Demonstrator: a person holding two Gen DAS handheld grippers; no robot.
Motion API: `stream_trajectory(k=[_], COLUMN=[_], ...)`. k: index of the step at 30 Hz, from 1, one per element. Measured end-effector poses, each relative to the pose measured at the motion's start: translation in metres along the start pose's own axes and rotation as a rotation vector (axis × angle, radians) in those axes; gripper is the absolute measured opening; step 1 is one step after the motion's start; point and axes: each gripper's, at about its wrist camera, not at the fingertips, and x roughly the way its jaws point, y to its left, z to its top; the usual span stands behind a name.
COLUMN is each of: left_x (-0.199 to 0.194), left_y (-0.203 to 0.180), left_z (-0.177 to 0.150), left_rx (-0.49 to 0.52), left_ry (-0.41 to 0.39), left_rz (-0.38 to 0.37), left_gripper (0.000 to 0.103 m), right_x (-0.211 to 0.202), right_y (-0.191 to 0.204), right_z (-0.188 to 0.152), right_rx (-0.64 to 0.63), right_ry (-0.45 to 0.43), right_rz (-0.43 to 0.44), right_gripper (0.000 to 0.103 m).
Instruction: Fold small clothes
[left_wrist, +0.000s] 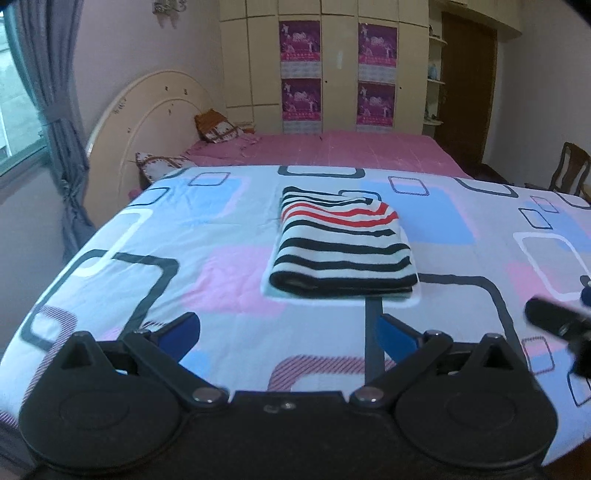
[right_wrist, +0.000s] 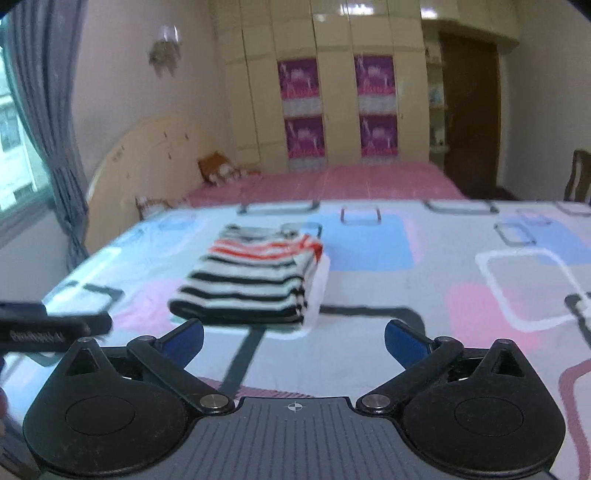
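Striped shirt (left_wrist: 341, 245) lies folded on bedsheet (left_wrist: 147, 236); soft, light, floppy, so grab near folded edge. Left gripper (left_wrist: 290, 334) and right gripper (right_wrist: 293, 338) both released, empty.

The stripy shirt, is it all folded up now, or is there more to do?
It looks done: the striped shirt lies in a neat folded rectangle on the patterned bedspread. Nothing is in hand; the left gripper and the right gripper are both open, empty and short of it. No other clothes waiting to be folded are in view.
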Motion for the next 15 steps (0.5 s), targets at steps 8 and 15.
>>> stream_trajectory(k=[8,15], left_x=[-0.044,-0.060], left_y=[0.004,0.003], left_z=[-0.013,-0.018], left_rx=[-0.020,-0.025], left_ry=[-0.030,-0.051], left_rz=[0.004,0.010], left_gripper=[0.103,0.103], right_x=[-0.048,-0.058], right_y=[0.021,0.023], right_z=[-0.006,-0.010], right_rx=[-0.020,-0.016], right_ry=[-0.101,-0.123], right_rz=[0.024,0.032], right_gripper=[0.103,0.103])
